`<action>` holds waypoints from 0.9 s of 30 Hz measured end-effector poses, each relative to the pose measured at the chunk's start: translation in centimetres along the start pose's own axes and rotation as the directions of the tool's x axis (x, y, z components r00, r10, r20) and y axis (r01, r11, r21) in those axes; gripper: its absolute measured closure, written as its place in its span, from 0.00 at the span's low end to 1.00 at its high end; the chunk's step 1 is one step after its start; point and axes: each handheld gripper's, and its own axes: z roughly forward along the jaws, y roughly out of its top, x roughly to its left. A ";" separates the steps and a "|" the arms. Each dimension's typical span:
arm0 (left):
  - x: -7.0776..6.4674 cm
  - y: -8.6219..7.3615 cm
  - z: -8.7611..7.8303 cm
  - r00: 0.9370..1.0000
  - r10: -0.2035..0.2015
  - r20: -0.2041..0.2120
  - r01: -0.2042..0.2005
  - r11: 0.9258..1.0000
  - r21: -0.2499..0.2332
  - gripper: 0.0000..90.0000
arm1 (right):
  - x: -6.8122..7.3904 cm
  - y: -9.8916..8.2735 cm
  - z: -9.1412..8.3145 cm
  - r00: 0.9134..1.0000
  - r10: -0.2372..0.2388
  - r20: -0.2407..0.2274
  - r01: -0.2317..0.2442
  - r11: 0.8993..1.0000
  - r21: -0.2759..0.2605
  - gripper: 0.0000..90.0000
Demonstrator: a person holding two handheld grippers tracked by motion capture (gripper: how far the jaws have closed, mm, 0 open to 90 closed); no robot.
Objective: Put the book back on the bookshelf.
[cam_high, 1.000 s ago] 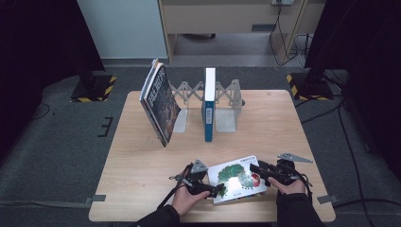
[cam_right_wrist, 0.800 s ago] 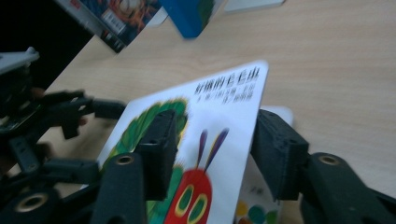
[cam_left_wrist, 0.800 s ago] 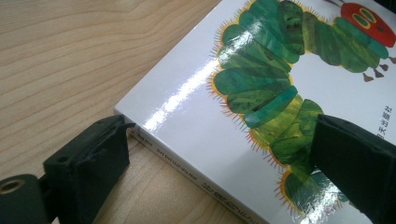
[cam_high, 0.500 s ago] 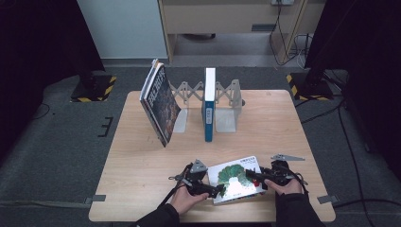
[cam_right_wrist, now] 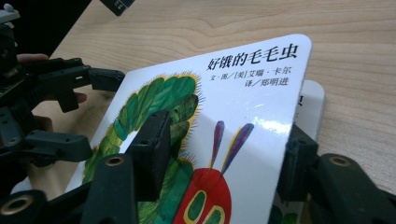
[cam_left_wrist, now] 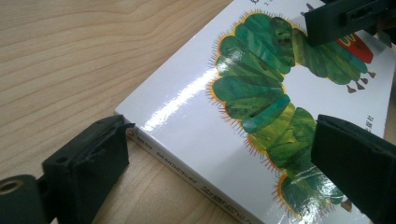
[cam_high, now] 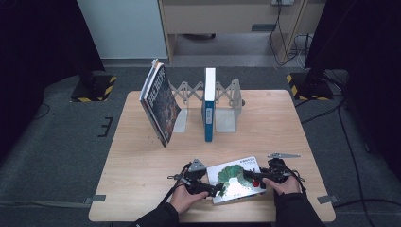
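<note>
A picture book (cam_high: 236,179) lies on the counter (cam_high: 283,127), its white hard cover highly glossy, catching streaks of light across a painted green caterpillar. The counter is pale wood with clear grain, smooth and matt. Each hand-held gripper, left (cam_high: 218,188) and right (cam_high: 247,176), is matt black plastic with slightly rough, rubbery pads (cam_left_wrist: 88,163). Behind the picture book, a rack (cam_high: 227,101) looks like dull grey metal. A leaning book (cam_high: 161,101) there has a faintly shiny dark cover. The floor (cam_high: 56,142) around the counter is rough grey carpet.
</note>
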 end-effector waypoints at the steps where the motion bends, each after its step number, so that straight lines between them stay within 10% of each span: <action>1: 0.0 0.0 0.0 1.000 0.000 0.000 0.000 1.000 0.002 0.06 | 0.0 0.0 -0.1 1.000 0.004 -0.003 -0.004 1.000 -0.001 0.53; 13: 0.4 0.4 -0.6 0.999 -0.038 0.006 0.038 0.999 0.022 0.17 | -0.1 0.3 -0.5 1.000 -0.006 0.002 0.006 1.000 -0.009 0.65; 27: 0.7 0.9 -1.4 0.997 -0.065 0.037 0.066 0.998 -0.010 0.17 | 0.5 1.1 -1.7 0.995 -0.005 -0.105 -0.009 0.991 -0.133 0.88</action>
